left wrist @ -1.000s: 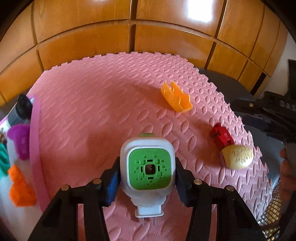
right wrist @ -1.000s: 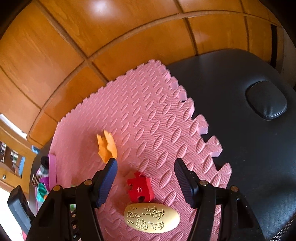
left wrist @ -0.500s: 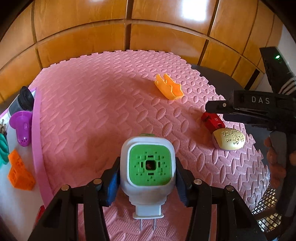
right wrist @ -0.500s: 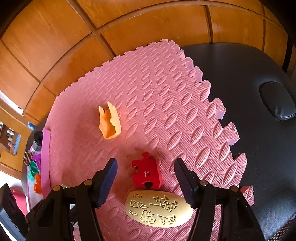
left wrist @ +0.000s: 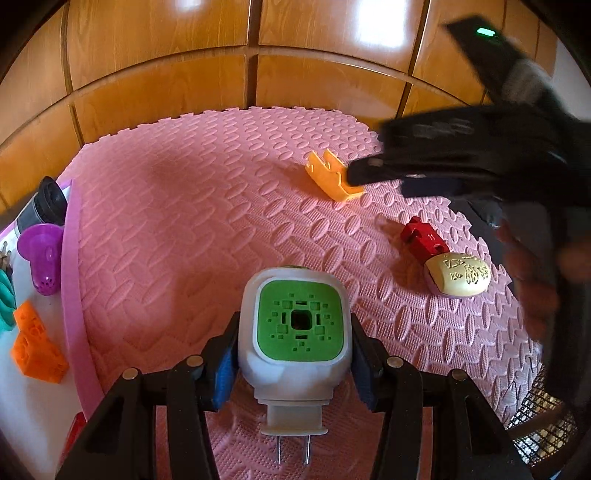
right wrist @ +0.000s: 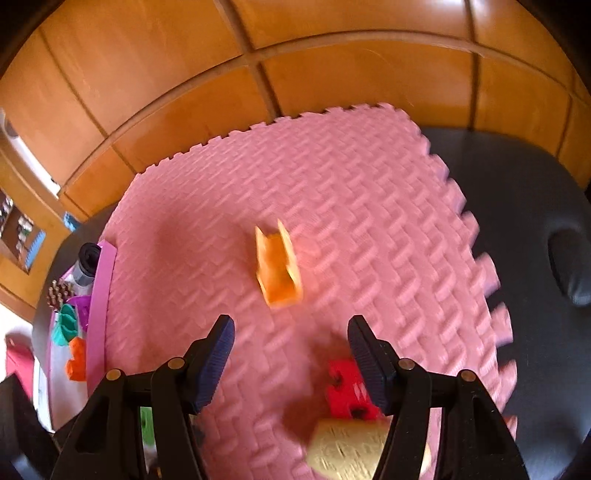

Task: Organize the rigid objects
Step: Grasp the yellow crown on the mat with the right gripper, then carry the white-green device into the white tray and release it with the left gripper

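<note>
Right gripper (right wrist: 290, 345), wide and empty, has swung left over the orange piece (right wrist: 277, 266); left gripper (left wrist: 293, 349) still clamps the white-green plug (left wrist: 295, 334).

Bright, glare on wood panels (left wrist: 376, 33); right-wrist view blurred, perhaps by motion.

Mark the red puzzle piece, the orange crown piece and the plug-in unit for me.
red puzzle piece (left wrist: 424, 240), left wrist view, top face.
orange crown piece (right wrist: 277, 269), right wrist view, blurred body.
plug-in unit (left wrist: 300, 324), left wrist view, green front panel.
</note>
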Demonstrator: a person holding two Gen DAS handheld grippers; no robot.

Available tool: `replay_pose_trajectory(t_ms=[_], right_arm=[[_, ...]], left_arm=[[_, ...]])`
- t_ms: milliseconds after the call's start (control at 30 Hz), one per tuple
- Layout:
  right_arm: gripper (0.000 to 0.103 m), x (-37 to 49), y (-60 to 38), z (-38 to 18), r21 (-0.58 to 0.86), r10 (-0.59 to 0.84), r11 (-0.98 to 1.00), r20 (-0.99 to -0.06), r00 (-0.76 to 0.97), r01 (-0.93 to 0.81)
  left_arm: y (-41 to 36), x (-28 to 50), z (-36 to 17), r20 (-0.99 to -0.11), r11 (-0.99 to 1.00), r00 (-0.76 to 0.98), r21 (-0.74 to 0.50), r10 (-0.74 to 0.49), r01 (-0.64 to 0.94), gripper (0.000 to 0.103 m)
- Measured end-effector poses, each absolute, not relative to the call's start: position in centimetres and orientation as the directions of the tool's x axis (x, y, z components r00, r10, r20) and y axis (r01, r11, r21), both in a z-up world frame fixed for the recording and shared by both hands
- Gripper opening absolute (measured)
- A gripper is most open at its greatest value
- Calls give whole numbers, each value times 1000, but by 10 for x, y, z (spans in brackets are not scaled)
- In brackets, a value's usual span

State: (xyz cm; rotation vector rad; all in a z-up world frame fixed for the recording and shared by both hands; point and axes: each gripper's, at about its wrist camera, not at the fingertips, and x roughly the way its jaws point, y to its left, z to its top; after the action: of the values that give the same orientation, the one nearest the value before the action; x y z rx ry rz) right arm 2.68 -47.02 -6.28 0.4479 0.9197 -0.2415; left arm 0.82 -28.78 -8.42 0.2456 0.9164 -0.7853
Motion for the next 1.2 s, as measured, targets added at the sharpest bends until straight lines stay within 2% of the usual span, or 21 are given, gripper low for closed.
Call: replay_pose_trajectory(t_ms=[167,200,300,467,667,1200], right_arm=[[58,64,-466,-73,191,-51,905,-839,542,380],[53,69,-465,-75,172,-63,909,-843,534,379],[26,78,-461,-84,127,-81,925,-856,511,359],[26,61,-444,-86,126,-34,956,-849,528,264],[26,45,-445,-90,183,25,953,-843,538,242],[27,42,-435,-92,124,-22,970,-814,580,211]], left_arm=[[-286,10,-84,-781,703,356,-145,-513,696,53],[-285,10,-84,-781,704,356,-145,-514,696,53],[-284,9,-83,-778,703,358,-147,-516,696,53],[-281,10,-82,-774,704,356,-157,-523,693,52],[-280,8,-79,-780,709,355,-155,-515,688,52],[-262,-18,-43,-741,713,417,-119,-527,691,52]])
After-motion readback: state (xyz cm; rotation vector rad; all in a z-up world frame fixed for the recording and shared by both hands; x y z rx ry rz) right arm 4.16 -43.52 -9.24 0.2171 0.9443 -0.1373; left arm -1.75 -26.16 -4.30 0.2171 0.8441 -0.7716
